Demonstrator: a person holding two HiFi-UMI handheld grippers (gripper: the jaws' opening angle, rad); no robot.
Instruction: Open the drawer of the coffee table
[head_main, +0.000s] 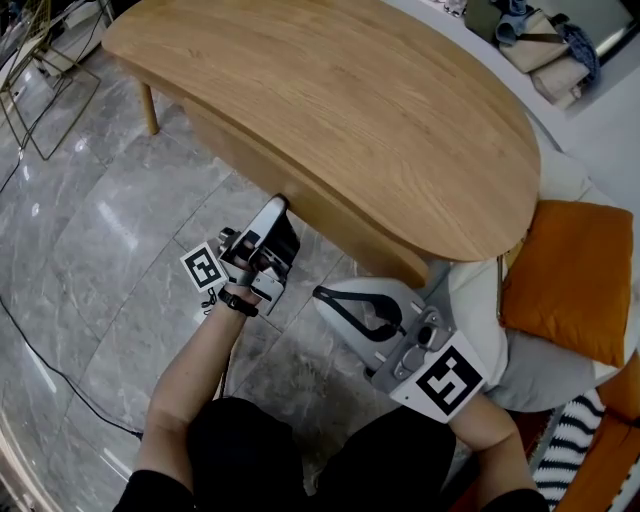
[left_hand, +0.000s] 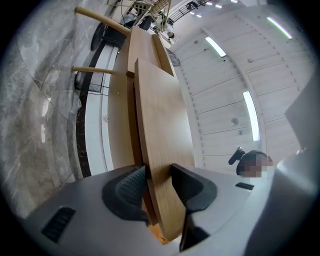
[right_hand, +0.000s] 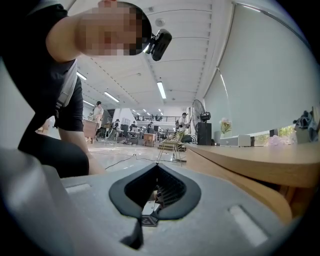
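Observation:
The oval wooden coffee table fills the upper head view. My left gripper reaches up under its near edge. In the left gripper view the jaws are closed on the edge of the wooden drawer front, with a pad pressing each face; a narrow gap shows between that panel and the table body behind it. My right gripper hangs lower right of the left one, off the table. In the right gripper view its jaws are shut and empty, with the table edge to the right.
An orange cushion lies on white seating close to the table's right end. Striped fabric lies at the lower right. A thin cable crosses the grey marble floor. A wire-frame stand and a table leg are at the upper left.

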